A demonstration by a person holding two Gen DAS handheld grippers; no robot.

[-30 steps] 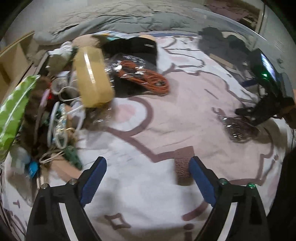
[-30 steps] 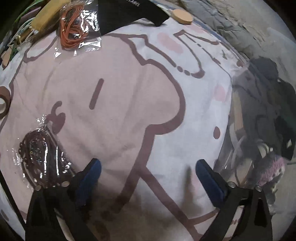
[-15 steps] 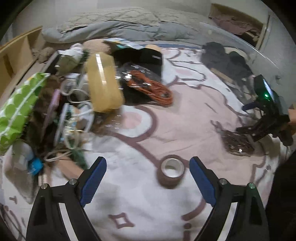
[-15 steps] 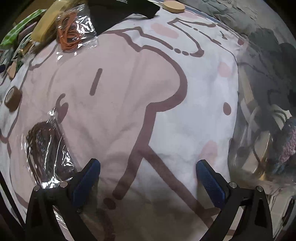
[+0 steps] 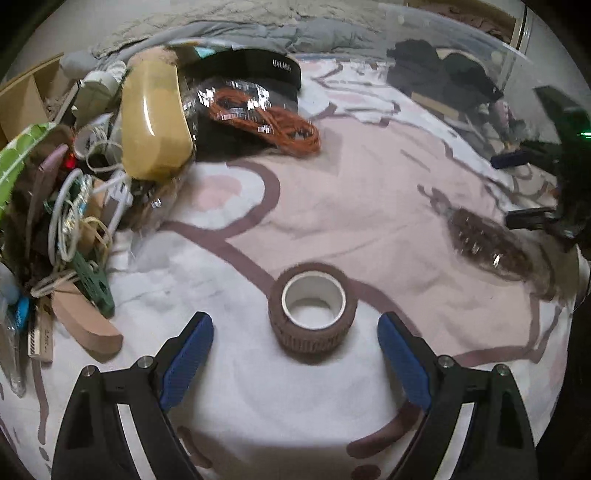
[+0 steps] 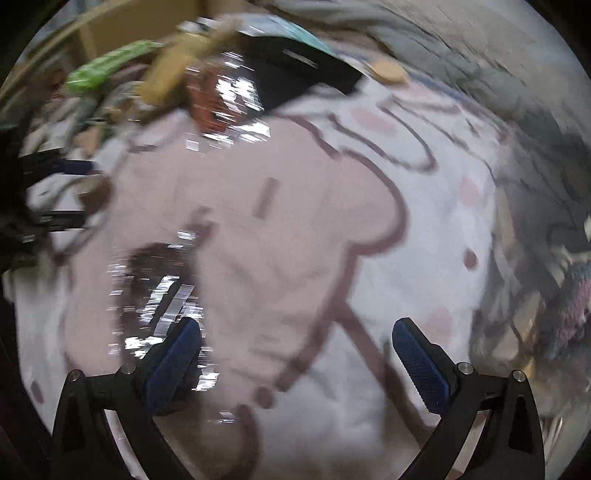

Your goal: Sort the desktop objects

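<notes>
A brown roll of tape [image 5: 312,307] with a white core lies flat on the pink-and-white cartoon blanket [image 5: 369,206]. My left gripper [image 5: 295,332] stands open just before it, its blue pads on either side and apart from the roll. In the blurred right wrist view my right gripper [image 6: 295,339] is open with nothing between its pads. Its left finger sits over the edge of a clear bag of dark brown bits [image 6: 155,280], the same brown bag [image 5: 487,243] that lies at the right in the left wrist view.
A heap of clutter fills the left: a yellow case [image 5: 153,122], white cables [image 5: 70,206], a green clip [image 5: 94,280], a wooden piece [image 5: 85,325]. A bagged orange cord [image 5: 266,118] and a black pouch [image 5: 251,70] lie behind. A grey quilt [image 5: 258,29] borders the back.
The left gripper came down toward the tape roll, which now lies centred between its fingers instead of near the right finger. The right gripper tilted up and its view swung, now blurred.
</notes>
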